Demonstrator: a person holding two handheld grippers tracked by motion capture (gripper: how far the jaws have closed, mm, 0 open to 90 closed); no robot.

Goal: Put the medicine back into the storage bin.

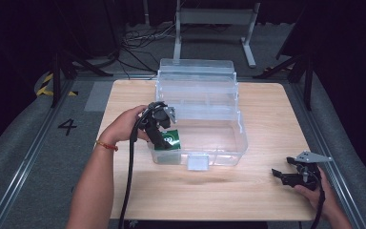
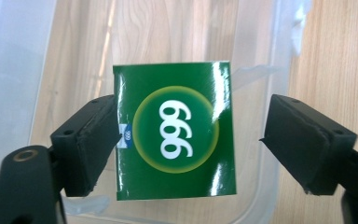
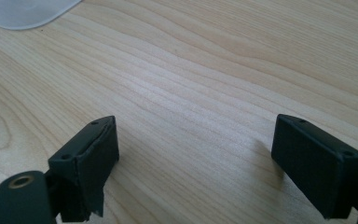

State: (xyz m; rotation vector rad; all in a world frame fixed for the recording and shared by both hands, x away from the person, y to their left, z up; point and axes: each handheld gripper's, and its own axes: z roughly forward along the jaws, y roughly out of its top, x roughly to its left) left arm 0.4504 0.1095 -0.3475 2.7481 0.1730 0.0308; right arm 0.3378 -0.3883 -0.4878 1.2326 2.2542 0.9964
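A green box [image 1: 170, 139] marked "999" lies in the near left corner of a clear plastic bin [image 1: 241, 131]. My left gripper [image 1: 163, 137] reaches down into that corner from the left. In the left gripper view the green box [image 2: 175, 135] sits between the jaws of the left gripper [image 2: 189, 135]: the left pad [image 2: 93, 144] is at the box's edge and the right pad [image 2: 303, 144] stands clear of it, so the gripper is open. My right gripper [image 1: 277, 174] rests low at the table's near right, open [image 3: 196, 140] over bare wood.
The bin's clear lid [image 1: 195, 71] is folded back behind it at the table's far side. A white latch [image 1: 198, 162] sticks out from the bin's near wall. The bin's rounded corner [image 3: 28, 11] lies far ahead of the right gripper. The table [image 1: 267, 109] ends close behind the right hand.
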